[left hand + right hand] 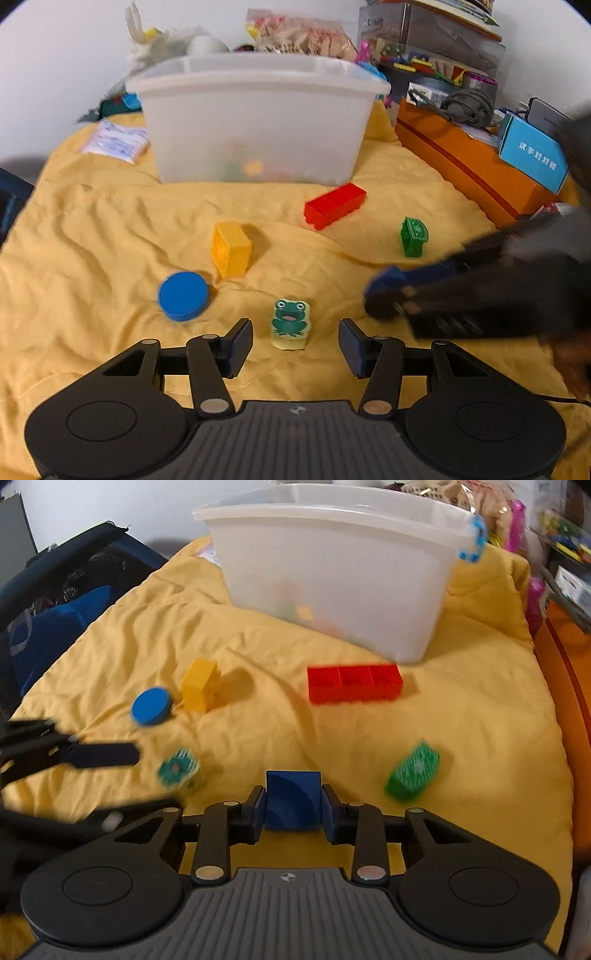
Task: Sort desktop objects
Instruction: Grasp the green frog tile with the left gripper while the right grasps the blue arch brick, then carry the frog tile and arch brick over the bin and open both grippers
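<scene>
Toy blocks lie scattered on my rumpled yellow cloth before the translucent plastic bin: a red brick, a yellow block. My left gripper gapes around a frog block, untouched. My right gripper clamps a blue block.

Everything sits on a wrinkled yellow bedspread. Clear plastic bin toward the far edge, red brick just in front of it. Then a yellow block, blue disc, frog block and green block, scattered apart nearer the front.
</scene>
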A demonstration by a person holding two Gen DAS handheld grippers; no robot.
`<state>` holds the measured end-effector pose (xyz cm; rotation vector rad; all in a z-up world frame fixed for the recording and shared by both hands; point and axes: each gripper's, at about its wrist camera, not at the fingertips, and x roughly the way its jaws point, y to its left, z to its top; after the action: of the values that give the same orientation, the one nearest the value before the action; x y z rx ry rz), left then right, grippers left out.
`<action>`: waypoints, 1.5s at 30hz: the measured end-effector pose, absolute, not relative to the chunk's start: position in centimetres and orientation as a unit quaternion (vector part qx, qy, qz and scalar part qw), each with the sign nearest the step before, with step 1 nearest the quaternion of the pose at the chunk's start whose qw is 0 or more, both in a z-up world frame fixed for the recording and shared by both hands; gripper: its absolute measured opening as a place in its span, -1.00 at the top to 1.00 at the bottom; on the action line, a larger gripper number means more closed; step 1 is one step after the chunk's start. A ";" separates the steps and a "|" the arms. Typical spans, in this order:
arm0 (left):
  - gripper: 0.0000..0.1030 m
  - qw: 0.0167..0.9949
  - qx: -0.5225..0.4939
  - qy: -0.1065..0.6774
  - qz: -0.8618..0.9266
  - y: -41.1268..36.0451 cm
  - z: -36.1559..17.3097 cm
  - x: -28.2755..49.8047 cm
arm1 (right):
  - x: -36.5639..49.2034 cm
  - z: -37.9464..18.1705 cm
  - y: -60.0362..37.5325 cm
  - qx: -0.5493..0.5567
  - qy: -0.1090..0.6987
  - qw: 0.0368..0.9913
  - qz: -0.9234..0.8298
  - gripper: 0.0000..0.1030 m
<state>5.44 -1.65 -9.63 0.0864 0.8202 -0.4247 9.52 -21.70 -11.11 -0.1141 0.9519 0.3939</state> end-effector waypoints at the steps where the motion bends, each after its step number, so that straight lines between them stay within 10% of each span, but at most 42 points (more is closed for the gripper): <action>1: -0.07 0.894 0.041 0.397 -0.206 -1.8 -9.8 5.6 | 8.8 -11.1 -22.0 -0.049 0.459 0.866 0.192 0.33; 5: 0.04 0.888 0.044 0.404 -0.214 -2.2 -10.5 6.2 | 5.5 -11.1 -22.2 -0.073 0.458 0.864 0.197 0.33; 7: 0.45 0.884 0.040 0.407 -0.227 -2.3 -10.7 6.3 | 4.3 -11.1 -22.1 -0.079 0.458 0.863 0.196 0.33; 45: 0.44 0.911 0.037 0.339 -0.231 1.2 -3.7 5.4 | 5.4 -7.1 -22.7 -0.144 0.393 0.892 0.171 0.33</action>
<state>5.41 1.19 -3.71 0.0768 0.6994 -0.4760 5.44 -22.73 -7.06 -0.2991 0.8161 0.3544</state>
